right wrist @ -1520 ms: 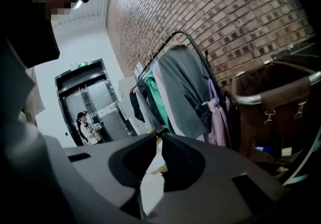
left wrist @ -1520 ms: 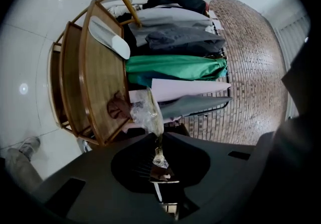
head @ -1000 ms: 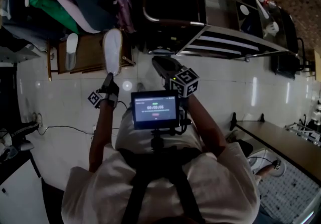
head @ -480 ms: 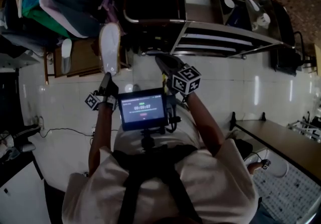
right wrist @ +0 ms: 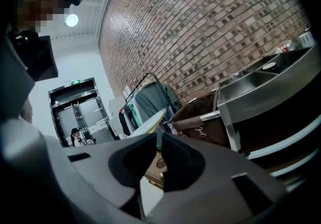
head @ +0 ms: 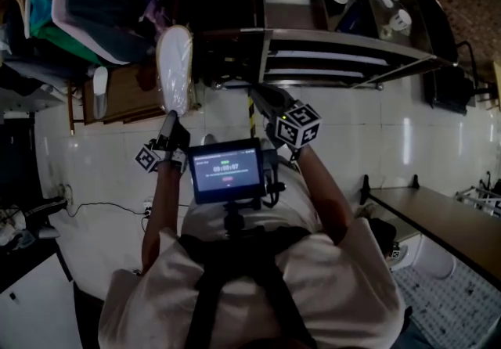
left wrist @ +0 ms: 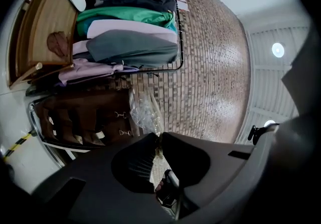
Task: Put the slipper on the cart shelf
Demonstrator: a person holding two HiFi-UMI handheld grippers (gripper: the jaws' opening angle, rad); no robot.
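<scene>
Head view: The left gripper (head: 169, 124) holds a white slipper (head: 174, 66) by one end. The slipper stands up from its jaws in the air, just left of the steel cart (head: 337, 36) and not on any shelf. The right gripper (head: 262, 97) points toward the cart's lower shelves and is clear of them. A second white slipper (head: 99, 91) lies on a wooden rack (head: 125, 97) under hanging clothes (head: 86, 3). A small screen (head: 227, 170) sits at the person's chest above the pale tiled floor (head: 368, 128).

Left gripper view: The jaws are pressed almost together, with a thin yellowish sliver of the slipper pinched in the slit. Beyond them hang a brown bag (left wrist: 85, 117) with buckles and the clothes, against a brick wall (left wrist: 210, 67). The second slipper rests on the rack at top left.

Right gripper view: The jaws are drawn together to a narrow slit with nothing gripped. Just past their tips the held slipper shows edge-on, tilted, with the cart's steel shelves at right. A distant person (right wrist: 76, 136) stands by glass doors (right wrist: 70, 110).
</scene>
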